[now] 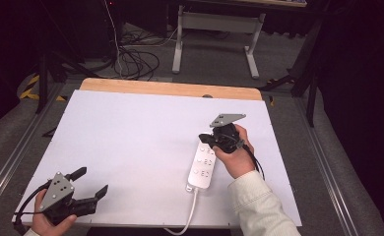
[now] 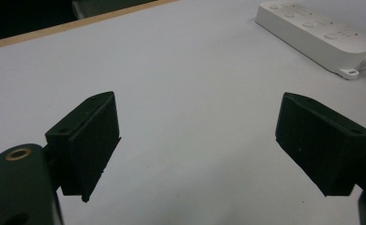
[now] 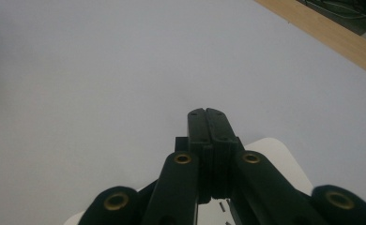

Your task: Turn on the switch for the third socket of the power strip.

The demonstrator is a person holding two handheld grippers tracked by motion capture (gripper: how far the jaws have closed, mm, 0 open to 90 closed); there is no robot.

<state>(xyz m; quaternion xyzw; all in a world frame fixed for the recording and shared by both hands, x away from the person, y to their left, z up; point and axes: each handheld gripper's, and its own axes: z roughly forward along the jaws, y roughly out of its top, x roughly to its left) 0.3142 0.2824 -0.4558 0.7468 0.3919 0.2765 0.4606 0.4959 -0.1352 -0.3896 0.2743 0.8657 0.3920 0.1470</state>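
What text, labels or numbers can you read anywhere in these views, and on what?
None can be read.
White power strip: faint marks by its sockets in the high view, too small and blurred to read; its top in the left gripper view shows no legible print.
White table cover: plain, no print.
Left hand-held gripper and right hand-held gripper: no lettering visible.

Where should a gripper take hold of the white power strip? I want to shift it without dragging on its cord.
Grip the power strip across its narrow width, near the middle of the long body, coming straight down from above. It lies flat on the white table, so its two long sides are free to pinch. The cord leaves the near end; stay away from it.
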